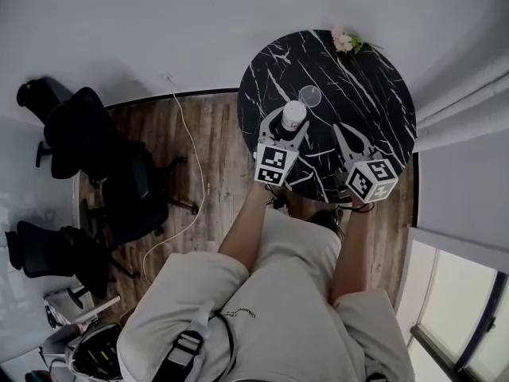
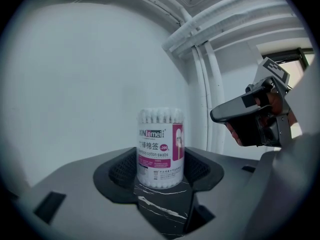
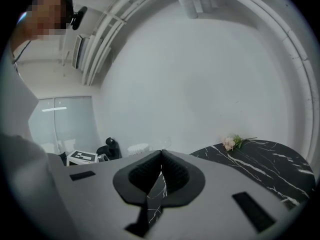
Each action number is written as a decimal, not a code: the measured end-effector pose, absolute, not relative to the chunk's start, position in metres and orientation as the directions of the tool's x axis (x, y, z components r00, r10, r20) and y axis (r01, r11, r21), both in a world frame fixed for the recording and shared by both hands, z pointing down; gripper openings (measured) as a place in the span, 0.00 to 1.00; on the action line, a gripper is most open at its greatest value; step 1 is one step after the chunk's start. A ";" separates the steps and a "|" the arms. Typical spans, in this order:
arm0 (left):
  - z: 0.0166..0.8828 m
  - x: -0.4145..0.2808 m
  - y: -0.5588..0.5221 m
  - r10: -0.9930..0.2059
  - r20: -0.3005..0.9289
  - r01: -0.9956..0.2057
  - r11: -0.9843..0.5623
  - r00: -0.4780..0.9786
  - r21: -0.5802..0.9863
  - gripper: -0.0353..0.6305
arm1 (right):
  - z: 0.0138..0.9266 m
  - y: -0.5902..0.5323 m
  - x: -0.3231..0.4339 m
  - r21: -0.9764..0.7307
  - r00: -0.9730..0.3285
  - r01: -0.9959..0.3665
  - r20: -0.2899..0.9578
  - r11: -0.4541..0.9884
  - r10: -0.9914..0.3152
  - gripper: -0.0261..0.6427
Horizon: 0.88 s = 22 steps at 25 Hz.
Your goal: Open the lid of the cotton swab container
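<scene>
Pale clothing of the person (image 1: 270, 293) fills the bottom of the head view, both forearms reaching out over a round black marble table (image 1: 382, 86). The left gripper (image 1: 290, 124) is clamped on the cotton swab container (image 2: 160, 149), with one pad pressed against each side of its lower body. The container stands upright on the near-left part of the table, its long axis vertical, the white swab tips at its open top facing up and the pink-and-white label turned toward the left gripper's camera. A clear round lid (image 1: 309, 96) lies on the table just beyond the container, apart from it. The right gripper (image 1: 345, 131) hovers to the right of the container, well clear of it, its jaws pressed together with nothing between them. A small flower sprig (image 1: 346, 42) lies at the table's far edge.
</scene>
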State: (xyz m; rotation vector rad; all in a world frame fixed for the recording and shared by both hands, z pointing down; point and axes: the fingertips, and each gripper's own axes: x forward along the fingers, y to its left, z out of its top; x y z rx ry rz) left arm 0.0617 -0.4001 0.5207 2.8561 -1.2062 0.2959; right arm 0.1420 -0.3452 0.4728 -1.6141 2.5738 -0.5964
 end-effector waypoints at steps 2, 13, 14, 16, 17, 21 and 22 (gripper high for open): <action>0.520 0.061 -0.401 -0.707 0.185 -0.712 -0.700 0.683 -0.048 0.46 | 0.472 -0.346 0.141 -0.345 -0.463 -0.854 0.163 0.389 -0.871 0.09; 0.519 0.060 -0.404 -0.711 0.172 -0.717 -0.696 0.682 -0.036 0.46 | 0.472 -0.347 0.142 -0.346 -0.478 -0.847 0.162 0.404 -0.863 0.09; 0.519 0.061 -0.404 -0.711 0.172 -0.717 -0.696 0.682 -0.035 0.46 | 0.472 -0.346 0.143 -0.344 -0.478 -0.847 0.164 0.404 -0.863 0.09; 0.519 0.061 -0.404 -0.710 0.172 -0.716 -0.697 0.683 -0.033 0.46 | 0.472 -0.347 0.144 -0.339 -0.474 -0.851 0.168 0.401 -0.864 0.09; 0.519 0.062 -0.405 -0.709 0.172 -0.716 -0.698 0.684 -0.032 0.46 | 0.473 -0.347 0.145 -0.336 -0.471 -0.854 0.171 0.398 -0.866 0.09; 0.519 0.062 -0.406 -0.709 0.169 -0.718 -0.696 0.684 -0.017 0.45 | 0.475 -0.349 0.149 -0.329 -0.461 -0.861 0.182 0.389 -0.868 0.09; 0.518 0.061 -0.406 -0.711 0.167 -0.720 -0.694 0.683 -0.011 0.46 | 0.475 -0.348 0.150 -0.327 -0.459 -0.862 0.185 0.386 -0.869 0.09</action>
